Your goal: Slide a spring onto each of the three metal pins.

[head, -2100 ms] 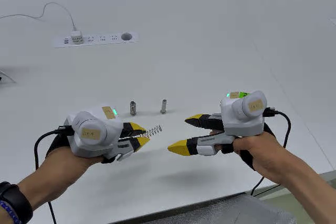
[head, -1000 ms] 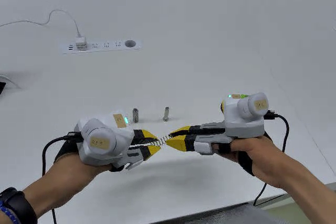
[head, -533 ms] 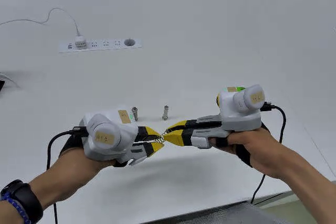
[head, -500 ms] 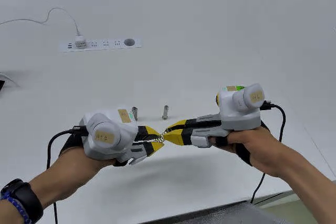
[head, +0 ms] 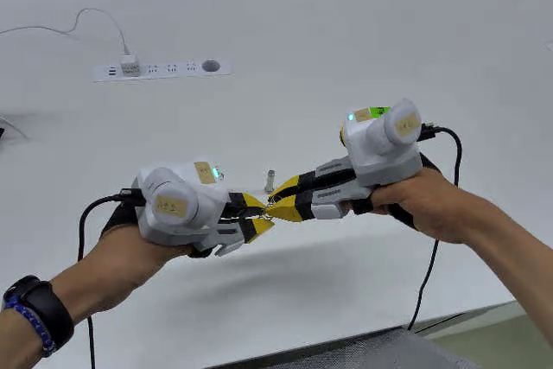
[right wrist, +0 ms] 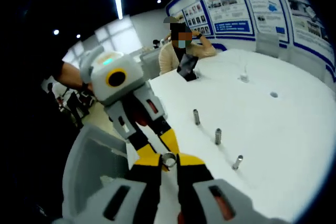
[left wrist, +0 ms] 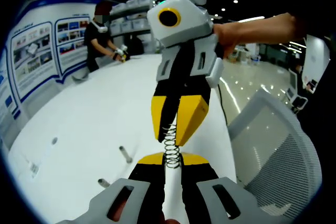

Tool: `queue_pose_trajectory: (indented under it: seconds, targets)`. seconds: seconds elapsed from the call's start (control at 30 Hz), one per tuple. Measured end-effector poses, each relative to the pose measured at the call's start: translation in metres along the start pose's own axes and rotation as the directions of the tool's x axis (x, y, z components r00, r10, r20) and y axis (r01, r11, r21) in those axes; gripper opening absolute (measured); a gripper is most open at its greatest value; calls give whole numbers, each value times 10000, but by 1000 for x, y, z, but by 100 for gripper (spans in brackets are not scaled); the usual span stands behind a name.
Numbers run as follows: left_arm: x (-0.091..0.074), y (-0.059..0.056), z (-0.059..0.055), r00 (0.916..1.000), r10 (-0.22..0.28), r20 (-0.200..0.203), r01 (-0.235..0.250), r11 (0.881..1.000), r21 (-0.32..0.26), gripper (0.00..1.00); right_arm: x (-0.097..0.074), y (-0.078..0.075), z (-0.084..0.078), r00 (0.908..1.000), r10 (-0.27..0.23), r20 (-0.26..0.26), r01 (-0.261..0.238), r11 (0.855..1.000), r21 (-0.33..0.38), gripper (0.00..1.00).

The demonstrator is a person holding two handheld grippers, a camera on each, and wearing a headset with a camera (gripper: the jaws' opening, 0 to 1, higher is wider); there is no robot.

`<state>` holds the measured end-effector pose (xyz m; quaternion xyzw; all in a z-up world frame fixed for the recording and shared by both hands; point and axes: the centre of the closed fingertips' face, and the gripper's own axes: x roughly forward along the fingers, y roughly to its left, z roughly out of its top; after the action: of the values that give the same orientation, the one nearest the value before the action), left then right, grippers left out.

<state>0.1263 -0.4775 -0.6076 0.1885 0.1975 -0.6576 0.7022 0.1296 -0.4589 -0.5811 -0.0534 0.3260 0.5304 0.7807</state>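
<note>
A short coil spring (left wrist: 170, 146) is stretched between my two grippers above the white table (head: 346, 58). My left gripper (left wrist: 168, 162) is shut on its near end. My right gripper (left wrist: 177, 121) comes in from above with its yellow jaws shut on the far end. In the head view the left gripper (head: 257, 222) and right gripper (head: 278, 206) meet tip to tip, just in front of one metal pin (head: 270, 181). In the right gripper view the spring's round end (right wrist: 168, 159) sits between my right gripper (right wrist: 168, 165) tips, and three upright pins (right wrist: 218, 136) stand in a row on the table.
A white power strip (head: 160, 67) with a plugged cable lies at the far left of the table. The table's front edge runs close below my hands. A grey mesh chair (left wrist: 278, 150) stands beside the table. Another person (left wrist: 102, 35) works at the far end.
My right gripper moved in from the right and shut on the spring's free end. Since then both grippers have drawn closer, and the right hand has risen and tilted down.
</note>
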Motion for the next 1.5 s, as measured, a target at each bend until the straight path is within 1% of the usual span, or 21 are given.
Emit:
queue_pose_trajectory:
  seconds: [0.07, 0.13, 0.17, 0.23, 0.27, 0.3, 0.4, 0.47, 0.5, 0.57, 0.63, 0.73, 0.87, 0.93, 1.03, 1.13, 1.2, 1.27, 1.33, 1.4, 1.5]
  targets:
    - [0, 0, 1, 10000, -28, 34, 28, 10000, -3, 10, 0, 2, 1, 9992, 148, -380, -165, 9989, -445, 12]
    - [-1, 0, 2, 10000, -51, 56, 51, 10000, 10, 10, 1, 4, 1, 9965, 245, -803, -320, 9951, -934, 12]
    - [-1, -1, 3, 10000, -71, 61, 71, 10000, 19, 10, 1, 5, 0, 9934, 285, -1108, -438, 9894, -1384, 12]
    - [-1, 0, 4, 9999, -57, 104, 56, 10000, 19, 10, 1, 5, -1, 9890, 247, -1457, -519, 9813, -1855, 12]
    - [-2, 0, 5, 9999, -72, 126, 72, 10000, -12, 10, 1, 4, -4, 9862, 276, -1633, -629, 9745, -2153, 12]
    - [-2, 0, 4, 9999, -56, 103, 56, 10000, 23, 10, 2, 5, -4, 9851, 319, -1690, -710, 9705, -2306, 12]
    - [-3, -1, 6, 9999, -52, 148, 52, 10000, 5, 10, 2, 5, -2, 9827, 426, -1805, -868, 9657, -2446, 12]
    - [-3, -1, 7, 9999, -62, 157, 61, 10000, 17, 10, 2, 6, -4, 9771, 490, -2069, -1047, 9579, -2675, 12]
    - [-3, -1, 7, 9999, -71, 140, 70, 10000, 48, 10, 2, 6, -6, 9725, 511, -2272, -1161, 9521, -2829, 12]
    - [-3, -3, 7, 9999, -100, 113, 99, 9999, 99, 10, 3, 6, -8, 9674, 541, -2473, -1272, 9486, -2899, 12]
    - [-3, -3, 7, 9999, -114, 96, 113, 9998, 146, 10, 3, 7, -8, 9664, 597, -2500, -1348, 9459, -2951, 12]
    - [-3, -4, 7, 9999, -107, 89, 106, 9999, 134, 10, 5, 6, -8, 9674, 705, -2432, -1405, 9485, -2839, 12]
    - [-2, -6, 3, 10000, -40, 79, 40, 10000, 47, 10, 7, 8, -11, 9637, 752, -2562, -1511, 9446, -2914, 12]
    - [-1, -7, 2, 9999, -10, 109, 11, 9999, -115, 11, 8, 7, -13, 9631, 735, -2590, -1511, 9438, -2938, 12]
    - [-1, -6, 2, 9999, 62, 115, -60, 9998, -188, 11, 8, 5, -15, 9643, 636, -2572, -1413, 9445, -2964, 12]
    - [-2, -5, 0, 9999, 117, 34, -116, 9996, -256, 16, 7, 4, -16, 9657, 569, -2534, -1332, 9461, -2953, 12]
    - [-3, -4, -4, 9997, 172, -151, -177, 9992, -346, 21, 5, 2, -16, 9692, 505, -2408, -1216, 9492, -2902, 12]
    - [-4, -4, -9, 9996, 197, -205, -205, 9991, -362, 22, 3, -2, -15, 9721, 394, -2312, -1066, 9523, -2859, 12]
    - [-6, -4, -14, 9992, 271, -299, -285, 9985, -467, 24, 1, -6, -17, 9716, 263, -2352, -954, 9530, -2876, 12]
    - [-8, -2, -19, 9984, 392, -411, -414, 9976, -563, 28, -1, -9, -19, 9708, 188, -2392, -891, 9539, -2865, 12]
    - [-12, 2, -28, 9968, 620, -510, -661, 9943, -833, 31, -5, -13, -22, 9701, 79, -2426, -783, 9562, -2819, 12]
